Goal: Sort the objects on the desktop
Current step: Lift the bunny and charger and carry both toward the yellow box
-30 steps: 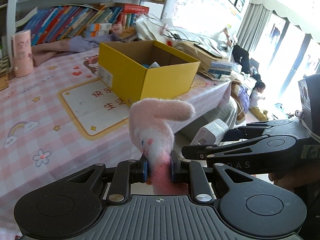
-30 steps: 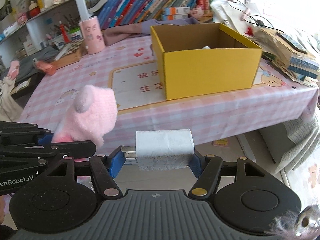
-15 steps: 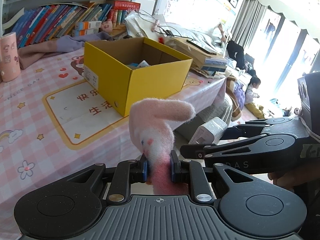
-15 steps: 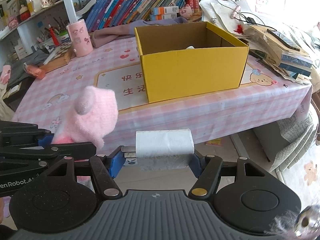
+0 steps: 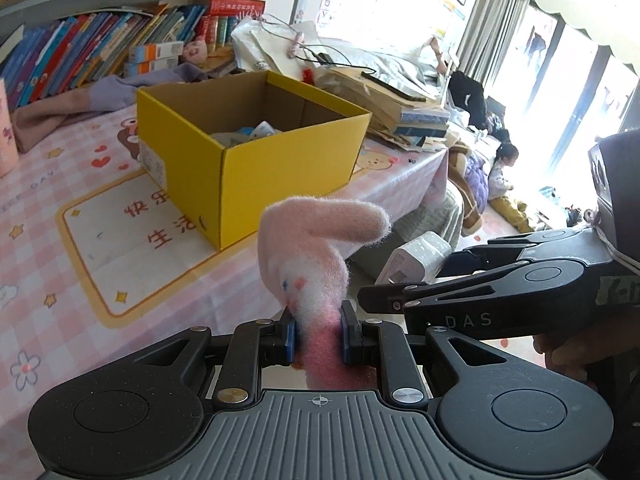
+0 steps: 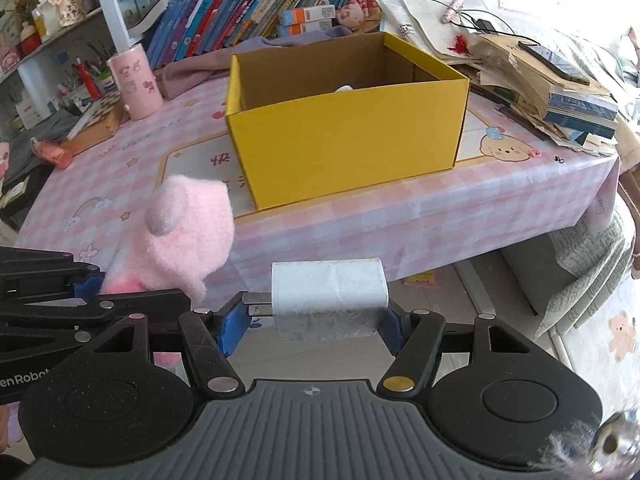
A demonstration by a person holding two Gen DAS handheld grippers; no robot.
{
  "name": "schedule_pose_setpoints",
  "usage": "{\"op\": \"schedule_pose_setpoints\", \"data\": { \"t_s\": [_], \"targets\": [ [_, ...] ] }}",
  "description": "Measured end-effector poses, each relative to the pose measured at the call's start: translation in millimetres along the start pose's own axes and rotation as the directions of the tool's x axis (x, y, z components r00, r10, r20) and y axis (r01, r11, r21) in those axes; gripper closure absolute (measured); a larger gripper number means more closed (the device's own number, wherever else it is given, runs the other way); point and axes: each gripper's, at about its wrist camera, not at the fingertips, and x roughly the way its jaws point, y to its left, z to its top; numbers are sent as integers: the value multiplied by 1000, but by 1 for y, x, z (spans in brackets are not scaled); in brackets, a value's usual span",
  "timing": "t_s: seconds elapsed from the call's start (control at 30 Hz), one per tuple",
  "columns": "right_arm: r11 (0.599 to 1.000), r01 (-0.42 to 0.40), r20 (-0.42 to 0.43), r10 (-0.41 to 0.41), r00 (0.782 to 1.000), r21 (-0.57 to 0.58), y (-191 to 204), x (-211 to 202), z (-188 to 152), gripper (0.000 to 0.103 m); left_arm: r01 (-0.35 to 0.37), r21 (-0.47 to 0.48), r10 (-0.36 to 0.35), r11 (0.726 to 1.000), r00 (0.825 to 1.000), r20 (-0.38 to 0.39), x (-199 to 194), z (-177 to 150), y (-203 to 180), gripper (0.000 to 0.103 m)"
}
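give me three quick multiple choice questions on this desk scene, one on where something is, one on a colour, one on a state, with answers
1. Where is the open cardboard box?
A. on the pink checked tablecloth
B. on the bookshelf
C. on the floor

2. What colour is the outside of that box?
A. blue
B. yellow
C. white

3. What is the state of the left gripper?
A. open and empty
B. shut on a book
C. shut on the pink plush toy

Answers:
1. A, the box stands on the cloth near the table's front edge.
2. B, its outer walls are yellow and the inside is brown.
3. C, the jaws pinch the toy's lower end, while the right gripper holds the white charger.
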Motion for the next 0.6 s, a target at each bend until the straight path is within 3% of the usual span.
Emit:
{"op": "schedule_pose_setpoints", "data": {
  "t_s": [0.6],
  "targets": [
    [1000, -21, -9, 21, 1000, -6, -75, 26, 41, 40, 4, 15, -4, 1000, 1000, 5, 66, 57, -35, 84]
  ]
}}
